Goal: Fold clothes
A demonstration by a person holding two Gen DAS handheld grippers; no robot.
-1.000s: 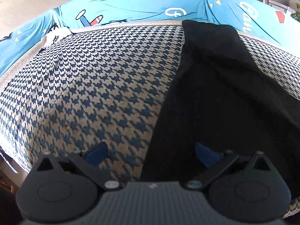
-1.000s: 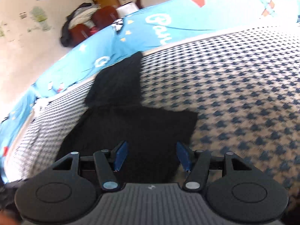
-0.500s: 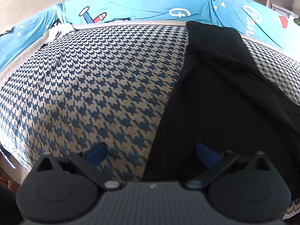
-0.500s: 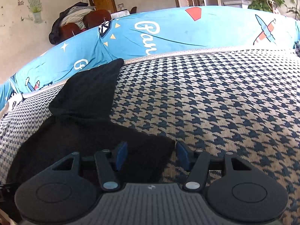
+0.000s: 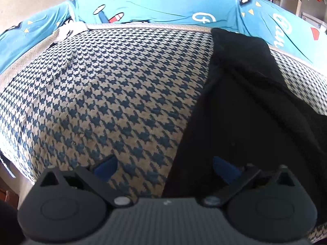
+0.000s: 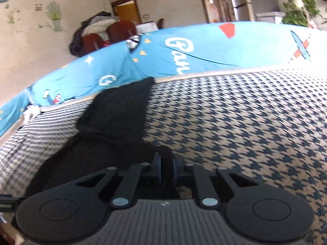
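Houndstooth-covered bed (image 5: 114,94) with a black garment (image 5: 241,110) lying on it

On my right wrist view I can read white script "Ban" on the blue cover (image 6: 204,47), the rest of the word hidden below the cushion edge, and further left a single looped white letter, perhaps a "G". On my left wrist view the same blue cover (image 5: 153,6) shows a white circled letter that I can't make out, and script "Ban" at the right edge.
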